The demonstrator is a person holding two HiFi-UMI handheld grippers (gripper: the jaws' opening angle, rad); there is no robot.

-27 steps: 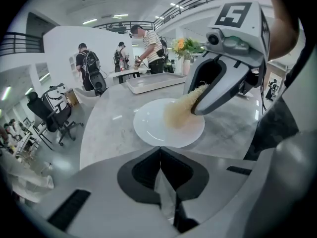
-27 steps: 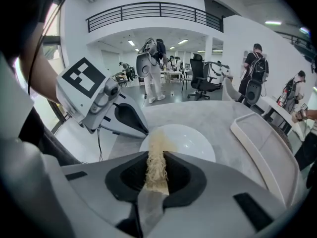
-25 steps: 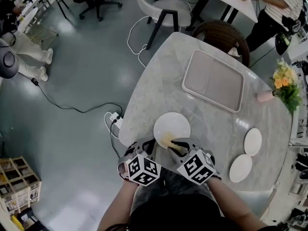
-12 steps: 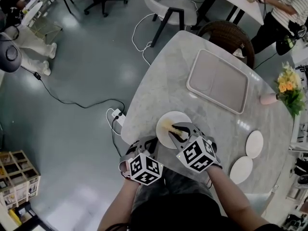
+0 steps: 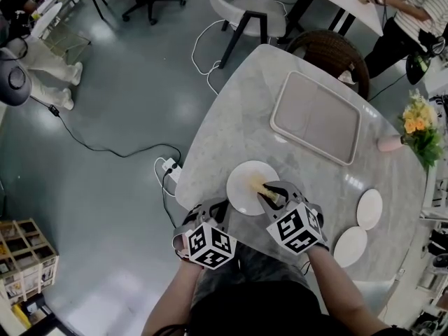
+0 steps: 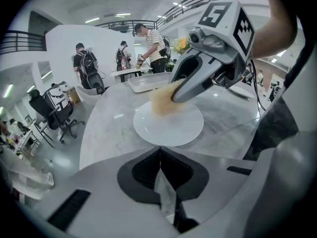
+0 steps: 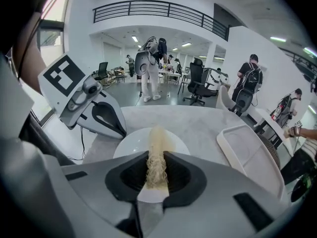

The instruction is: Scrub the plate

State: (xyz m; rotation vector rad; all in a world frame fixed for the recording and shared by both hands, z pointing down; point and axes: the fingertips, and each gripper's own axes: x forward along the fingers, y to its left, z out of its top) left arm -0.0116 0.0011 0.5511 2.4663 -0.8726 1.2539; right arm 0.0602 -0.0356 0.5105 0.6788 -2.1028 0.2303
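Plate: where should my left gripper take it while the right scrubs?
Likely the near-left rim of the plate, coming low from the table edge. It lies flat, so only the rim offers a pinch, and the right gripper holds a scrubber on its middle. Open the shut left gripper first.

Plate (image 5: 241,180), lower centre: plain glossy white; scrub pad (image 7: 156,150) pale straw, stringy; table (image 5: 231,124) white marble with grey veining. Tray (image 5: 315,117), upper right: flat beige-grey; flowers (image 5: 418,121) at right edge yellow and orange over green, vase (image 5: 386,143) pink. Left gripper (image 5: 215,208) and right gripper (image 5: 269,193): grey shells, cubes patterned in black-and-white squares.
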